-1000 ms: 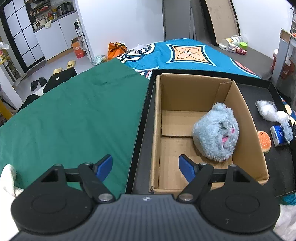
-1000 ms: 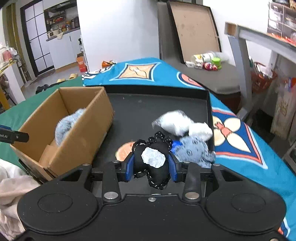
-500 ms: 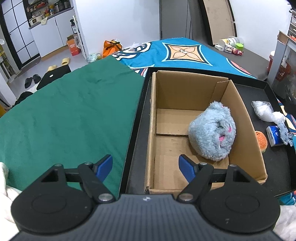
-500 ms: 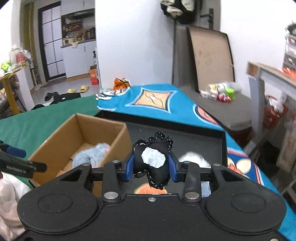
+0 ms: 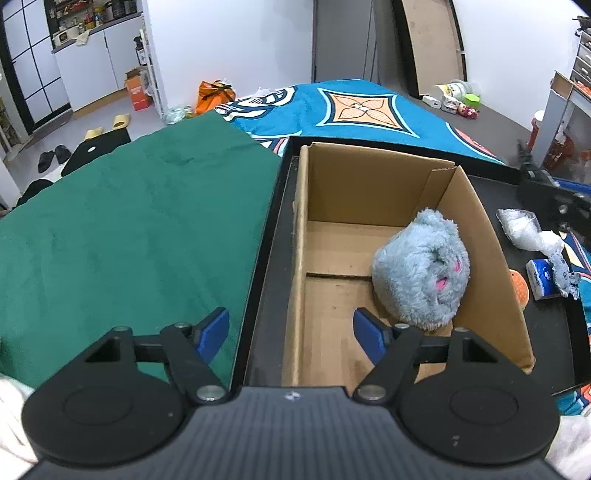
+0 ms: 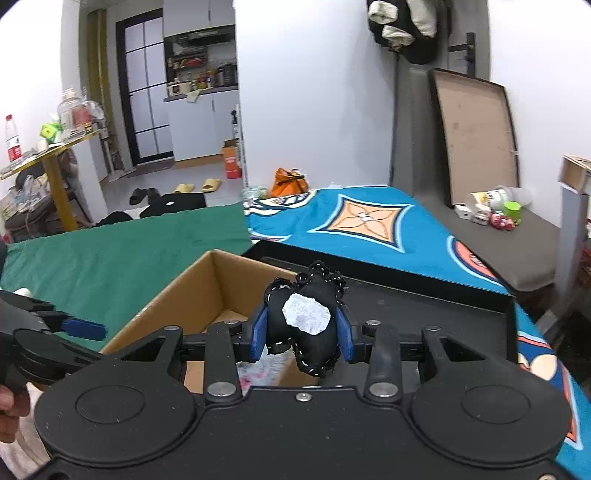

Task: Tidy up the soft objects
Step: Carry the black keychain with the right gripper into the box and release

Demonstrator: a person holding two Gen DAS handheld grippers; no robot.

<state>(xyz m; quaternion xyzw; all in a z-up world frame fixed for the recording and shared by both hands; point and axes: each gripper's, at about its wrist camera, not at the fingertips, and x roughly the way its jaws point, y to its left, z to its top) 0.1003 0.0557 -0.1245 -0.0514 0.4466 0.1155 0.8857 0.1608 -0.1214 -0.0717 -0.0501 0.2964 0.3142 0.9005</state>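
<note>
One cardboard box [image 5: 388, 236] on the black tray [image 5: 266, 258], and one fluffy grey plush [image 5: 421, 269] inside it, slumped against the box's right wall, pink-marked face turned toward the near end. The right gripper [image 6: 301, 334] pinches one black stitched toy [image 6: 306, 321] with a white patch, long axis running up and down, just above the box's near right corner. The left gripper [image 5: 290, 328] hangs spread wide, holding nothing, straddling the box's left wall.

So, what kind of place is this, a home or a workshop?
Most likely a lived-in home. Slippers lie on the floor, a kitchen nook with shelves and bottles shows behind, and clothes hang on the wall.
</note>
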